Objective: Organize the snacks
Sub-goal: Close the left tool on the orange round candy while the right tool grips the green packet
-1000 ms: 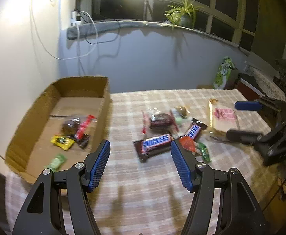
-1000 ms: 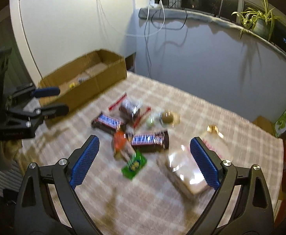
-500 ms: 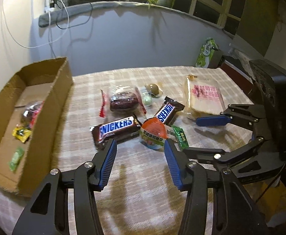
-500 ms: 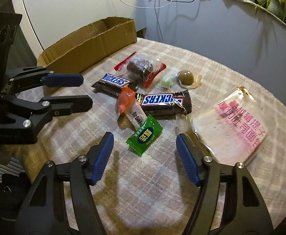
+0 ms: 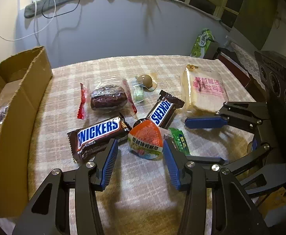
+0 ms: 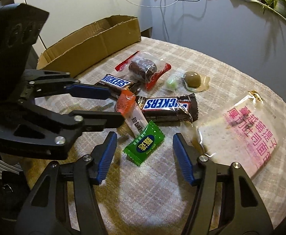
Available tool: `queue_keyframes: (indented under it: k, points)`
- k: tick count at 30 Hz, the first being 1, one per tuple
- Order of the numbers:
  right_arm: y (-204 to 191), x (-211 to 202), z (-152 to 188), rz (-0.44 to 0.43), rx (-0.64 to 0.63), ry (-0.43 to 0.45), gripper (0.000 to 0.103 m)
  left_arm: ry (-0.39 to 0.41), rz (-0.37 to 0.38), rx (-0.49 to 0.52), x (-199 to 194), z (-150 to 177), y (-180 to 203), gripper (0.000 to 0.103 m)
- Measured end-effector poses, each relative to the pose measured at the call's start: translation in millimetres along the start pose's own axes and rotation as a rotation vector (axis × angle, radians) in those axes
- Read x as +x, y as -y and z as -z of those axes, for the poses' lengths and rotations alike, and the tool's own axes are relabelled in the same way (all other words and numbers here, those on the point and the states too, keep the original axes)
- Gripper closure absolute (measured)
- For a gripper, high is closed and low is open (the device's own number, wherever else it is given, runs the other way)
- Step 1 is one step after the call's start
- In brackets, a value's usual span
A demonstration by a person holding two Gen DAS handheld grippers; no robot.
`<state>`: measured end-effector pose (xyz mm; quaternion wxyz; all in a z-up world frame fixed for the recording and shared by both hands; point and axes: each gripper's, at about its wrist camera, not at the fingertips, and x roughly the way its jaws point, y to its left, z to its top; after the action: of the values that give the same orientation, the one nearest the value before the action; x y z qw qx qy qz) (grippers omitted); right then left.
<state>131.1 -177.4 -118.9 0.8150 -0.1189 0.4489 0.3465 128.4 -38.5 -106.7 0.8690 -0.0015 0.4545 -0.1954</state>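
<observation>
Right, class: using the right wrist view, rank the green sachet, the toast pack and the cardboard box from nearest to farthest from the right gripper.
1. Green sachet: between the open fingers of the right gripper.
2. Toast pack: just right of them.
3. Cardboard box: far back left.

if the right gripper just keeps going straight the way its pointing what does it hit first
Most likely the green candy packet: it lies on the table between and just ahead of the open right gripper. Depth is hard to judge through the fisheye.
</observation>
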Motion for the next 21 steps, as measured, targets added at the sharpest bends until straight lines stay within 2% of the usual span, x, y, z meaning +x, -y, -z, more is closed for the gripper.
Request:
queue_keyframes:
  k: [3,6,13,17,21]
  points:
    - [1,4,-1,0.001,0.003,-0.006,0.047,-0.007,-0.001,0.010,4,-2,1,0.059]
    - [-2,8,-2,0.018,-0.009,-0.012,0.047,-0.011,-0.002,0.014,9,-2,2,0.068]
    - [-5,12,-4,0.024,-0.030,-0.021,0.048,-0.002,0.001,0.025,10,-1,3,0.070]
    - [-3,9,-3,0.020,-0.016,-0.026,0.062,0.002,0.003,0.021,9,0,0,0.071]
    - [-1,6,0,0.018,-0.004,-0.036,0.062,0.006,0.003,0.012,7,2,-4,0.071]
